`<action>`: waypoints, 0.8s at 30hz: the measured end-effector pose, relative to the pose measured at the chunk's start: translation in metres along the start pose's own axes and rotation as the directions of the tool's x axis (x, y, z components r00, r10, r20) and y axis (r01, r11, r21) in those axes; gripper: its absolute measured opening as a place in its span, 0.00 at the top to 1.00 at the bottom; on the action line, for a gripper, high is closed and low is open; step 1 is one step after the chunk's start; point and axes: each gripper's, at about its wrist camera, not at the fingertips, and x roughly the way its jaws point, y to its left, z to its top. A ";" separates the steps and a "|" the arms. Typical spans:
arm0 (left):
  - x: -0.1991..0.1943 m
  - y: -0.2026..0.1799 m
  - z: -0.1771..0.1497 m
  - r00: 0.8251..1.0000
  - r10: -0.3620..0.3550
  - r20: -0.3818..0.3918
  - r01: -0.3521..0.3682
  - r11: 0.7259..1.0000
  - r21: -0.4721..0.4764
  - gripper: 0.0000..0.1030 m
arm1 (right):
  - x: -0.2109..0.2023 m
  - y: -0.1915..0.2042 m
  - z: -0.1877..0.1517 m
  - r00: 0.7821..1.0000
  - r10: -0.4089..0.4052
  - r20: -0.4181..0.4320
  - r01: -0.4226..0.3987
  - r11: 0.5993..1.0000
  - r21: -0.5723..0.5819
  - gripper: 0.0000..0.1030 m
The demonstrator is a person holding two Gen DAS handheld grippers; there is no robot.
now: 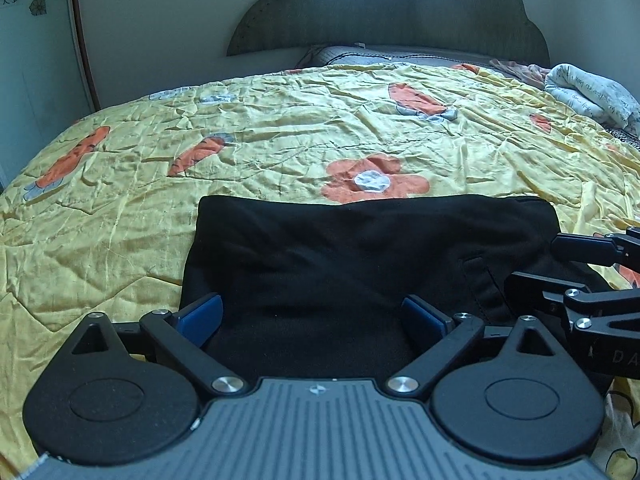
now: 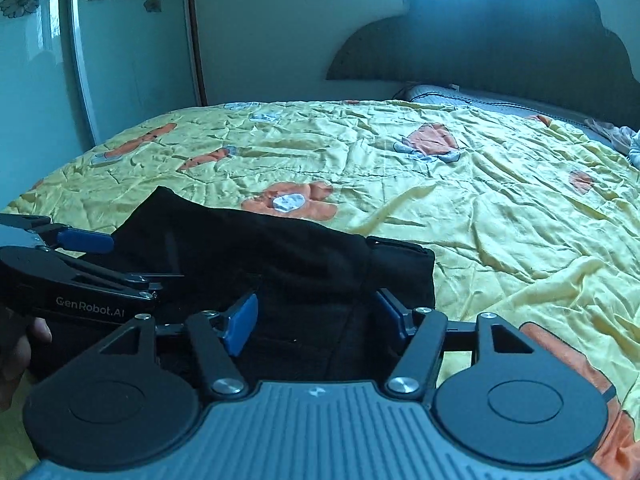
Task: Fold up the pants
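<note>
The black pants (image 1: 360, 248) lie folded into a compact rectangle on the yellow quilt (image 1: 280, 140), near the bed's front edge. My left gripper (image 1: 314, 316) hovers over the near left part of the bundle, its blue pads (image 1: 204, 316) wide apart and pressing on nothing. In the right wrist view, my right gripper (image 2: 316, 318) stands open over the right end of the pants (image 2: 260, 252), with cloth below the pads but not pinched. Each gripper shows in the other's view: the right gripper (image 1: 560, 266) at the right edge, the left gripper (image 2: 116, 260) at the left.
The quilt (image 2: 480, 208) has orange flower prints and many creases. A dark headboard (image 1: 400, 8) and a pillow (image 1: 380, 54) are at the far end, with a rolled white blanket (image 1: 592, 92) at the far right. A wardrobe door (image 2: 132, 48) stands left. A person's hand (image 2: 20, 352) holds the left gripper.
</note>
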 end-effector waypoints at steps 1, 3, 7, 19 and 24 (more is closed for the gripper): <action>0.000 0.000 0.000 1.000 0.000 0.002 0.000 1.000 0.001 0.04 | 0.000 0.000 0.000 1.000 0.000 0.001 0.000 1.000 -0.001 0.37; 0.000 0.000 0.000 1.000 0.001 0.005 -0.001 1.000 0.003 0.04 | 0.001 0.000 -0.001 1.000 0.000 0.001 0.000 1.000 -0.001 0.36; -0.004 0.001 0.001 1.000 -0.006 0.002 0.006 1.000 0.004 0.05 | -0.002 0.002 -0.001 1.000 -0.002 0.016 0.002 1.000 0.006 0.35; -0.032 0.061 0.003 0.992 -0.129 0.006 0.129 0.991 -0.043 0.05 | -0.015 -0.061 -0.007 0.997 0.071 -0.008 -0.068 0.971 0.229 0.27; -0.008 0.111 -0.002 0.927 -0.366 -0.082 0.330 0.900 -0.285 0.07 | -0.002 -0.094 -0.017 0.968 0.248 -0.024 -0.219 0.893 0.394 0.26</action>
